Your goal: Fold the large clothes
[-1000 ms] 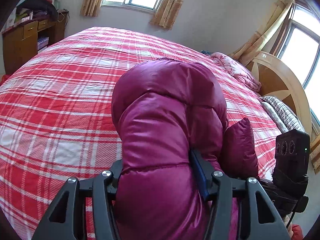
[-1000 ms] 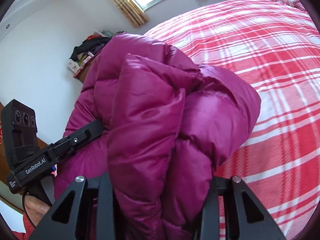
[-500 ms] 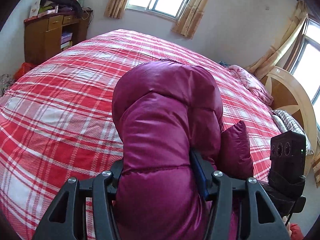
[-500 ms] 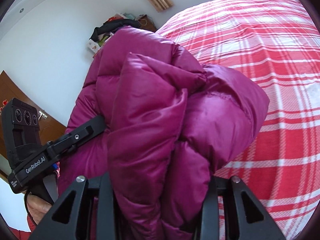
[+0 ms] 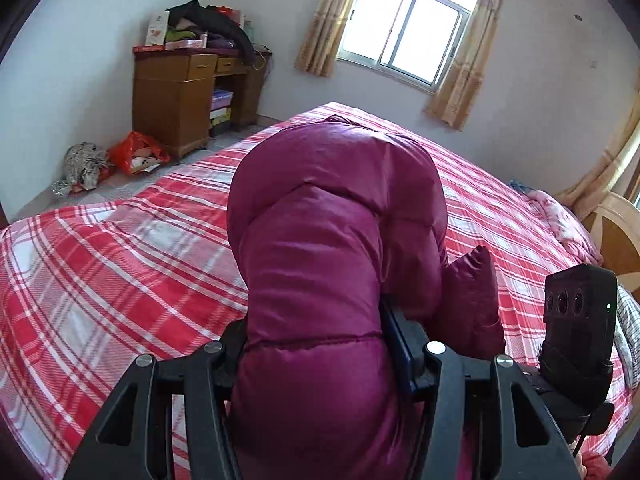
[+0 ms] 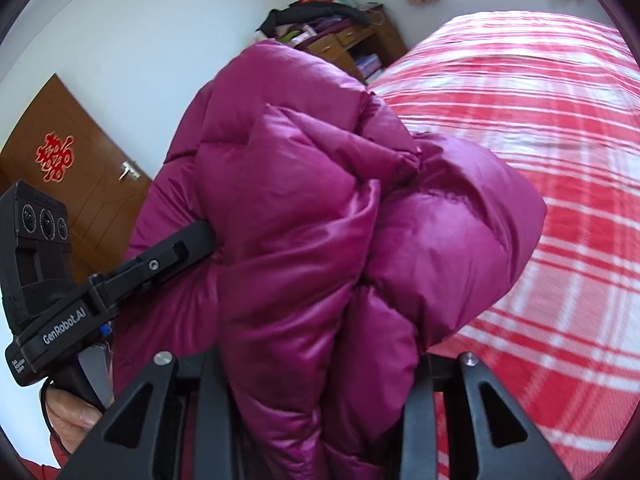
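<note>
- Bedroom walls, a curtained window (image 5: 404, 32) and a wooden desk (image 5: 188, 96) piled with clutter frame a wide bed (image 5: 120, 264) spread with a red and white plaid cover.
- Above that cover, clear of it, a magenta puffer jacket (image 5: 336, 240) is carried as a bunched, doubled-over bundle.
- One end of the bundle is clamped between the jaws of the left gripper (image 5: 316, 364), which are spread fairly wide by the padding.
- Another thick wad is pinched by the right gripper (image 6: 320, 384), whose jaws are squeezed closer together.
- The jacket is judged light, soft and springy, with a slick shell that may slide.
- Hold is best taken at stitched seams or the hem, where the filling is thin.
- A hand (image 6: 68, 412) is seen on the left gripper's handle.
</note>
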### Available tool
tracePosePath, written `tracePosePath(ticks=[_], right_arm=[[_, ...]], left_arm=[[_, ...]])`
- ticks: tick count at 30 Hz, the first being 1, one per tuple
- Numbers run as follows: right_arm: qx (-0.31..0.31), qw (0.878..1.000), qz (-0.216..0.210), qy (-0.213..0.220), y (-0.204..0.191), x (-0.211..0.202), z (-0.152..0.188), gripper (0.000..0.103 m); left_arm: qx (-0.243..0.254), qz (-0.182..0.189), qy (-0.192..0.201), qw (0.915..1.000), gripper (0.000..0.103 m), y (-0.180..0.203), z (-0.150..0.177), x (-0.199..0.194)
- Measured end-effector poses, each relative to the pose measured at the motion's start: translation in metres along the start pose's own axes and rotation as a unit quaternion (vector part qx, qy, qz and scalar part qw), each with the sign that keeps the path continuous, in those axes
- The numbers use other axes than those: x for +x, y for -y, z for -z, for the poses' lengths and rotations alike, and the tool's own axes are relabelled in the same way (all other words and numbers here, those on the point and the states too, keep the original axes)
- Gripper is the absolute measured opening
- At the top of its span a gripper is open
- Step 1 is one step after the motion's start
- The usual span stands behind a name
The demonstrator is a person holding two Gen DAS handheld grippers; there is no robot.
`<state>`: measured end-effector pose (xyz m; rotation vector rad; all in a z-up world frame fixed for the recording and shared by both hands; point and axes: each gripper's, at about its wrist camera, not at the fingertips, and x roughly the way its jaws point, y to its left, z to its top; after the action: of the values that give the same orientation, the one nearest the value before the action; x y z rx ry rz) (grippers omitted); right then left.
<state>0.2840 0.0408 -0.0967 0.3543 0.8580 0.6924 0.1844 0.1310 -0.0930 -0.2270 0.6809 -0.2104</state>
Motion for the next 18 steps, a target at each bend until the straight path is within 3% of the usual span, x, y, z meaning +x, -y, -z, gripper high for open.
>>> tracePosePath(ticks=[13, 18], right_arm=[[-0.035, 0.999, -0.009, -0.027, -0.008, 0.066, -0.044, 0.036], [-0.048, 0.998, -0.009, -0.039, -0.008, 0.097, -0.051, 0.036]], left_arm=[[-0.019, -0.048, 0.014, 0.9986, 0.056, -0.057, -0.025, 0.017], [-0.028, -0.083, 0.013, 0.996, 0.056, -0.073, -0.036, 0.035]])
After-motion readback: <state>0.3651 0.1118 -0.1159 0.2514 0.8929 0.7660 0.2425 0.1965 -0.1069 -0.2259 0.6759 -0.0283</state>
